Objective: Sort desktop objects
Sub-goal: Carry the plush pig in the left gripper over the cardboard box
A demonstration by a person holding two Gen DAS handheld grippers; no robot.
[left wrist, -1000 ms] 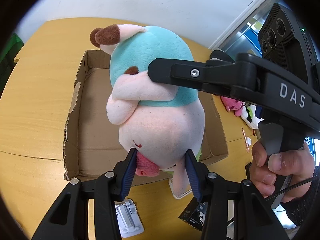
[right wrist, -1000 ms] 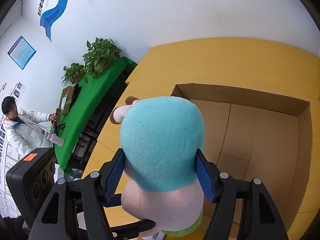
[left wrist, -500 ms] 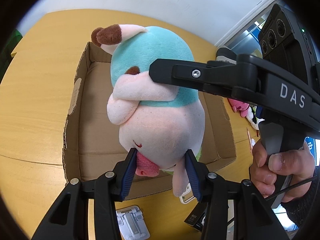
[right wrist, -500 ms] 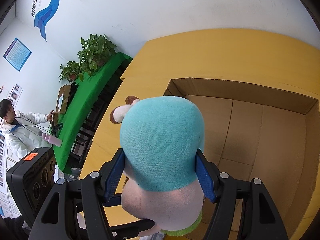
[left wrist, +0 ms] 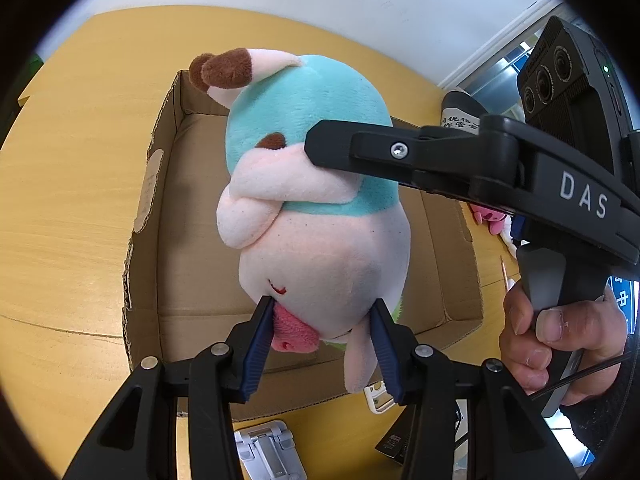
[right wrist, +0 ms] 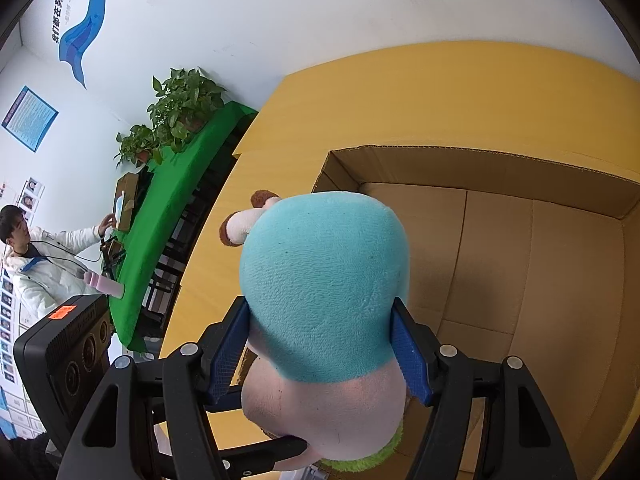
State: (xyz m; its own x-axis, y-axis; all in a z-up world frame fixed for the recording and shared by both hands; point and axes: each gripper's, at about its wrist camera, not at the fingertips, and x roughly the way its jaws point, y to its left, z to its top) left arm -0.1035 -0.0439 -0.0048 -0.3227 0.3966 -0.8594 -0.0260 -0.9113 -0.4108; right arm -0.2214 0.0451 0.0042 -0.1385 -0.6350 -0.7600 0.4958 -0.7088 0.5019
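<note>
A pink and teal plush toy [left wrist: 316,208] hangs in the air above an open cardboard box [left wrist: 160,216] on the yellow wooden table. My left gripper [left wrist: 324,340] is shut on the toy's pink head end. My right gripper [right wrist: 320,356] is shut on the toy's teal body [right wrist: 324,284], and its black arm crosses the left wrist view [left wrist: 440,160]. The box [right wrist: 540,240] looks empty in both views; the toy hides part of its floor.
On the table in front of the box lie a white folding stand [left wrist: 268,452], a white case [left wrist: 378,398] and a black item [left wrist: 390,446]. A small pink plush [left wrist: 490,216] and a pencil [left wrist: 505,276] lie right of the box. A green-covered table [right wrist: 176,208] stands beyond the table's edge.
Both grippers have carried the toy forward together; the box now lies more fully beneath it and closer in both views. The grips have not changed.
</note>
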